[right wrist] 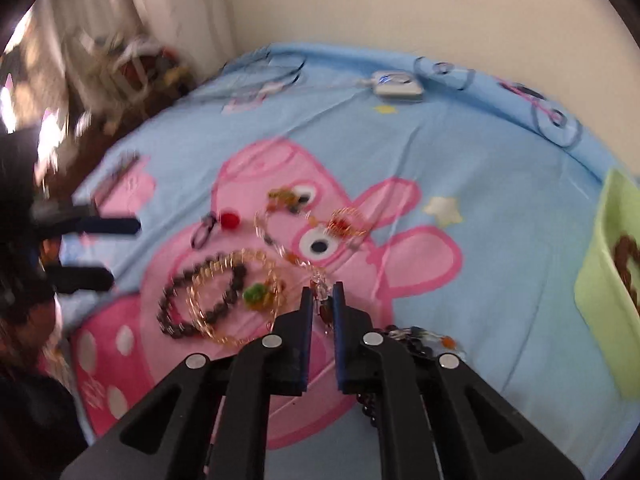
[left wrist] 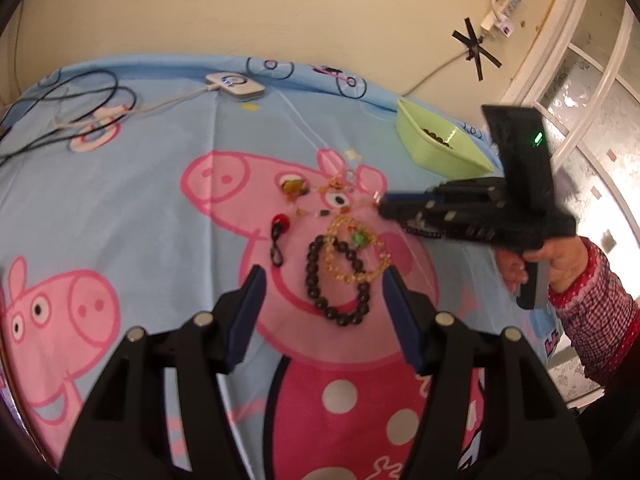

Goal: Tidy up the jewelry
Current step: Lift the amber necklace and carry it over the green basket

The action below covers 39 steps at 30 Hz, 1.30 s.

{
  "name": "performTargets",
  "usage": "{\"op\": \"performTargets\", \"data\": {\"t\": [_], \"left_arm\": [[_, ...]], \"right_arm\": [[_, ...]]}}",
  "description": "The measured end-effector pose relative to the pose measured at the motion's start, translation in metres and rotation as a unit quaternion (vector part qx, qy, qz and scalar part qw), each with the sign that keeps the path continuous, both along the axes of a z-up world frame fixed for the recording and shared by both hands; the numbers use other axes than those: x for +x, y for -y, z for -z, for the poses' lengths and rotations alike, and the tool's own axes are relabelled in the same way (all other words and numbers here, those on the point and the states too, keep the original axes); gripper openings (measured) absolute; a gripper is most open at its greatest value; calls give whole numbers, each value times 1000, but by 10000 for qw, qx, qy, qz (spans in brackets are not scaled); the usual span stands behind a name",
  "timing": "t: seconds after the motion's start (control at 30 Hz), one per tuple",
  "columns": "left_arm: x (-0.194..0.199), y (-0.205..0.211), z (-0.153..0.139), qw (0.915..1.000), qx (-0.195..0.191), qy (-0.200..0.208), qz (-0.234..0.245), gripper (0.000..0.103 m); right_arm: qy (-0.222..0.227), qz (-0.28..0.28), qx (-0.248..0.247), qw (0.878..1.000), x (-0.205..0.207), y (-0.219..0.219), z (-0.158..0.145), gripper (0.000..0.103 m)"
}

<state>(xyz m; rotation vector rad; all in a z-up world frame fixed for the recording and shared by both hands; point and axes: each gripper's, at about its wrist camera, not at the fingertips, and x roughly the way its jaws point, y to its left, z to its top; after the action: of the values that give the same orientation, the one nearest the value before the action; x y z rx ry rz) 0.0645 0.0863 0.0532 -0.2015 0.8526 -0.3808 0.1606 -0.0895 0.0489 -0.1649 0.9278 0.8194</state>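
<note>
Right wrist view: right gripper (right wrist: 322,296) is clenched on one end of a thin chain of clear and amber beads (right wrist: 280,246), low centre of frame, the rest trailing up-left over the pink-pig blue cloth (right wrist: 500,280). Pale green plastic bowl (right wrist: 600,280), right edge, already holds brown beads; task looks barely begun. Left gripper (left wrist: 324,312) hangs released over the black bead bracelet (left wrist: 340,280) and gold chain (left wrist: 360,264), both unsorted.

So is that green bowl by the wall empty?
No, the green bowl already holds some dark beads, visible inside it in the left wrist view.
</note>
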Motion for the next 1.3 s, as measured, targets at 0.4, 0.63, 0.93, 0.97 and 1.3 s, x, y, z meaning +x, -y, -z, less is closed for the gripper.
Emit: {"op": "performTargets", "data": {"t": [0.4, 0.63, 0.93, 0.97, 1.3], "left_arm": [[42, 104, -26, 9933, 221, 542, 995, 69], [58, 160, -44, 9842, 30, 551, 1681, 15], [57, 195, -76, 9693, -389, 665, 2337, 8], [59, 198, -78, 9685, -438, 636, 2366, 8], [77, 235, -66, 9708, -190, 413, 2355, 23]], "right_arm": [[462, 391, 1587, 9855, -46, 56, -94, 0], [850, 743, 2164, 9698, -69, 104, -130, 0], [1214, 1427, 2518, 9495, -83, 177, -137, 0], [1201, 1477, 2546, 9481, -83, 183, -136, 0], [911, 1741, 2875, 9374, -83, 225, -111, 0]]}}
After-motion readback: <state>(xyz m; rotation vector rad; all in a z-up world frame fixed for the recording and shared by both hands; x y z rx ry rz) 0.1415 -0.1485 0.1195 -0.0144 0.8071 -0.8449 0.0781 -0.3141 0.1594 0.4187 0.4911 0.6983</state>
